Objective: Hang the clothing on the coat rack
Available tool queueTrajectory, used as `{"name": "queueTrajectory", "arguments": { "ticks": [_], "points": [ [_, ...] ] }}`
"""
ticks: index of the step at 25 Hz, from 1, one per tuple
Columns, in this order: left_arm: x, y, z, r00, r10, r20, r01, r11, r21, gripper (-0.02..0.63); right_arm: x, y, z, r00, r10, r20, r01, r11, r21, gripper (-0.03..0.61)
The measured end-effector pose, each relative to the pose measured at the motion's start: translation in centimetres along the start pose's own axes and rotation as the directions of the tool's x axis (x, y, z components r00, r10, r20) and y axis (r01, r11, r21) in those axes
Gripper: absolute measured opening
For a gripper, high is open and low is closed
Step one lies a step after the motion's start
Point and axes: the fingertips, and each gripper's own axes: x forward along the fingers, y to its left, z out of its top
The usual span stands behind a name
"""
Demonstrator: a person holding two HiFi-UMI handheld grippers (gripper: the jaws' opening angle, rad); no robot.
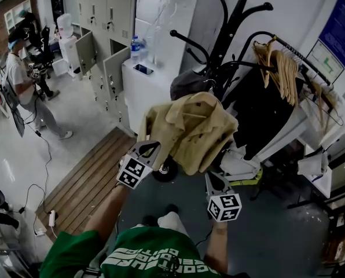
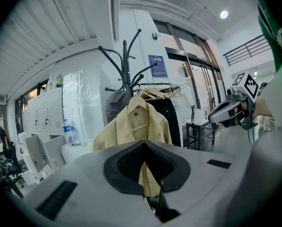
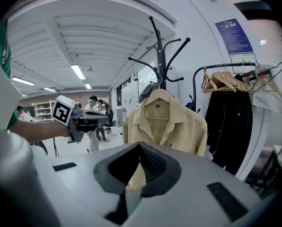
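Shirt on a hanger, hung on coat rack, centre frame, long axis vertical. Left hand-held gripper at its lower-left hem, right hand-held gripper just below; left slightly nearer. Both closed, prob. empty, tho tan shows in the slits.

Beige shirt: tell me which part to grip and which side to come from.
Take the beige shirt by its lower hem, one corner per side, coming from below on the person's side. Its collar end is up at the coat rack, so the hem is the free edge facing both grippers. The left gripper and right gripper are shut on it there.
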Motion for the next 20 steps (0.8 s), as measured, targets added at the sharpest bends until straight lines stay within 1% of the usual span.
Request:
{"name": "queueTrajectory", "arguments": {
  "ticks": [9,20],
  "points": [
    [0.04,-0.12,0.31,1.000,-0.002,0.006,0.002,1.000,0.002,0.005,0.22,0.34,-0.03,1.000,0.013,-0.011,-0.014,1.000,-0.028,0.009],
    [0.11,-0.21,-0.08,1.000,-0.006,0.001,0.006,1.000,-0.003,0.005,0.62,0.72,-0.31,1.000,0.023,-0.016,-0.023,0.999,-0.034,0.008]
  ]
}}
